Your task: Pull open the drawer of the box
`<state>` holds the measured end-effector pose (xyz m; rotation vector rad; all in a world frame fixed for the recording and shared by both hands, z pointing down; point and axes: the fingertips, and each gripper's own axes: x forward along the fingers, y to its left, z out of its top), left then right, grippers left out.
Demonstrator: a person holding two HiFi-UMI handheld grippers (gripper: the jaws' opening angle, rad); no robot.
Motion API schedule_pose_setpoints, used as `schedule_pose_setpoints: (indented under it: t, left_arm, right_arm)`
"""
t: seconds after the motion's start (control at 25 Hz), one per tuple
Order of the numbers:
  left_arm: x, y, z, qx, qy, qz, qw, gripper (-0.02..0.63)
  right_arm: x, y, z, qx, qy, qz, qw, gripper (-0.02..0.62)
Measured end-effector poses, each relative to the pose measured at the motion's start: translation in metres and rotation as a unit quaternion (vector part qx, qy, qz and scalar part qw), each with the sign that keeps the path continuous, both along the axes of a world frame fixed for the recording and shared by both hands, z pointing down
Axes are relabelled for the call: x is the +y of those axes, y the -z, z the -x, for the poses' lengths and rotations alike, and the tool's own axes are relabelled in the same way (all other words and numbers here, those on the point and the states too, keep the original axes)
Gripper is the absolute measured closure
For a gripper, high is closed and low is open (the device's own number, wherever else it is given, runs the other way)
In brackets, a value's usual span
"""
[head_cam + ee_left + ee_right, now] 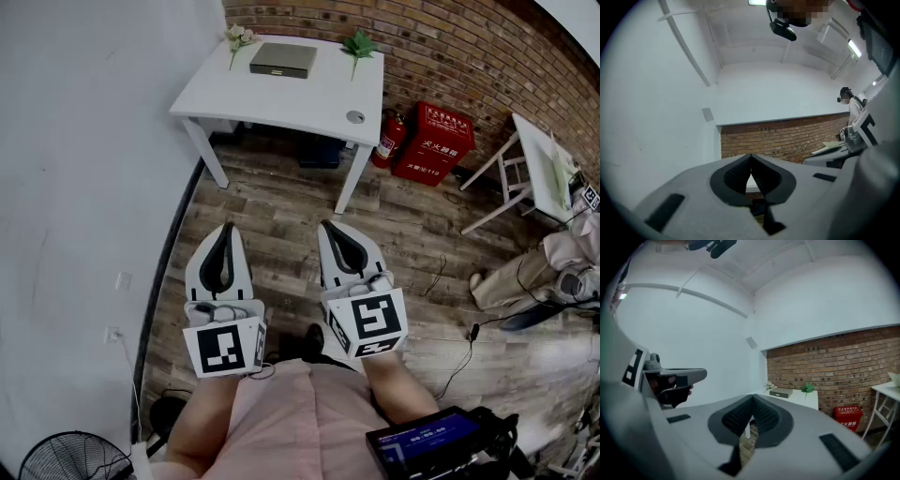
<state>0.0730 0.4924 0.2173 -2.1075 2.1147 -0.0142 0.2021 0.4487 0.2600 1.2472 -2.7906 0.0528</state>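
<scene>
Plainly, the box (283, 59) lies flat at the far side of the white table (309, 98). It is a low rectangular case, dull grey-olive, with a smooth top. On the table to its left lies a pale flower sprig (239, 37), and to its right a green leafy sprig (359, 44). A round grommet (354, 117) is set in the table's near right corner. The table top is smooth and matt, on slim white legs, and something dark and boxy (321, 150) sits in the shadow beneath it.

Behind the table runs a rough red brick wall (422, 47). At the table's right leg stand a red fire extinguisher (388, 138) and a red cabinet (433, 142). Worn wooden planks (272, 216) make the floor in front of the table.

On the near side of the table, well apart from it, the left gripper (225, 227) and right gripper (330, 225) are held side by side. Both are white moulded shells with dark ribbed pads. Each has its jaws pressed together at the tips with nothing between them.
</scene>
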Motion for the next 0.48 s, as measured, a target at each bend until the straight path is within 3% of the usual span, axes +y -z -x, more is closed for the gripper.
schedule_pose_setpoints:
  t: [0.44, 0.48]
  left_arm:
    - [-0.013, -0.002, -0.018, -0.001, 0.008, 0.001, 1.0, 0.596]
    - [-0.014, -0.003, -0.019, 0.001, 0.008, 0.001, 1.0, 0.539]
  right_arm:
    - [-0.02, -0.007, -0.015, -0.008, 0.005, 0.015, 1.0, 0.585]
    - [-0.022, -0.009, -0.016, -0.009, 0.009, 0.02, 1.0, 0.494]
